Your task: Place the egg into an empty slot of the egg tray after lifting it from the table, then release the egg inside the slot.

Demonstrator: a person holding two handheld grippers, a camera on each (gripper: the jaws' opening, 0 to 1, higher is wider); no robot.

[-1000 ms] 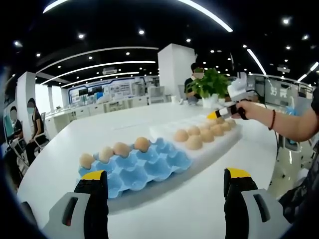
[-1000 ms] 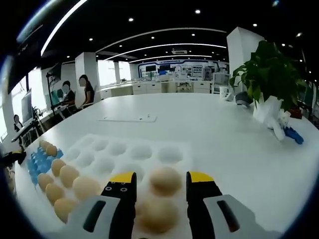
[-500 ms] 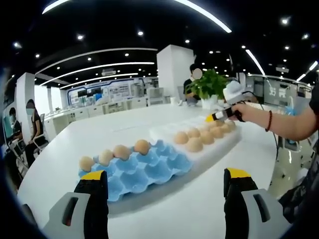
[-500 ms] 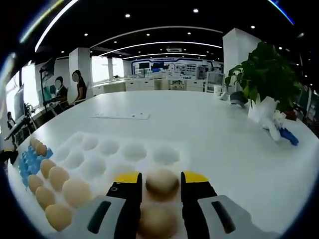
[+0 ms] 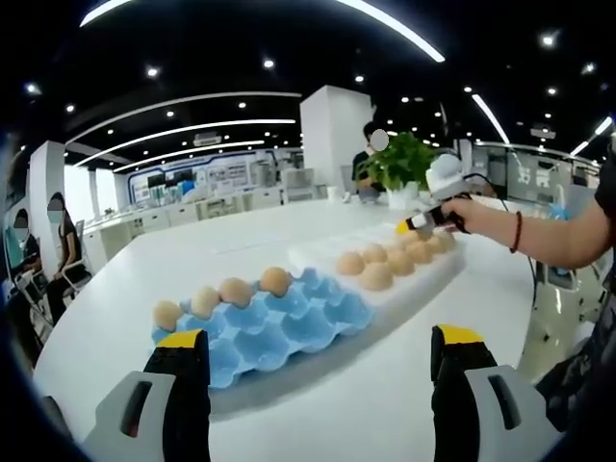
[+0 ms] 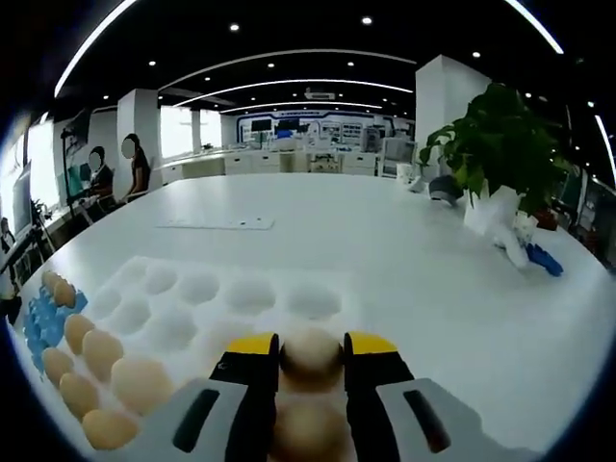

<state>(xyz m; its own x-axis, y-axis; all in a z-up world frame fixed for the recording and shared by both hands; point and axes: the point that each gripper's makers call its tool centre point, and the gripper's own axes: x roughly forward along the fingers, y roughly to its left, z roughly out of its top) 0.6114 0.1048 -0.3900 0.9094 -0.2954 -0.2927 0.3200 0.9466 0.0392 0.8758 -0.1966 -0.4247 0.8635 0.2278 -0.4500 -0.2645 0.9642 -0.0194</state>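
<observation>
Egg (image 6: 311, 352): tan, matte, oval; pinched between the yellow-tipped jaws of the right gripper (image 6: 311, 346), above the white egg tray (image 6: 231, 294) at its near edge. Another egg (image 6: 140, 383) sits at 9 o'clock, heading a row along the tray's left side. White tray: moulded round cups, most vacant. Blue egg tray (image 5: 279, 322): ridged, four eggs on its far row. Left gripper (image 5: 318, 337): jaws spread wide, holding nothing. Tabletop (image 6: 462, 289): smooth white, open toward 3 o'clock; potted plant (image 6: 500, 154) at 2 o'clock.

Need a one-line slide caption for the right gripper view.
Right gripper shut on an egg above the white egg tray, eggs lining its left rows.
</observation>
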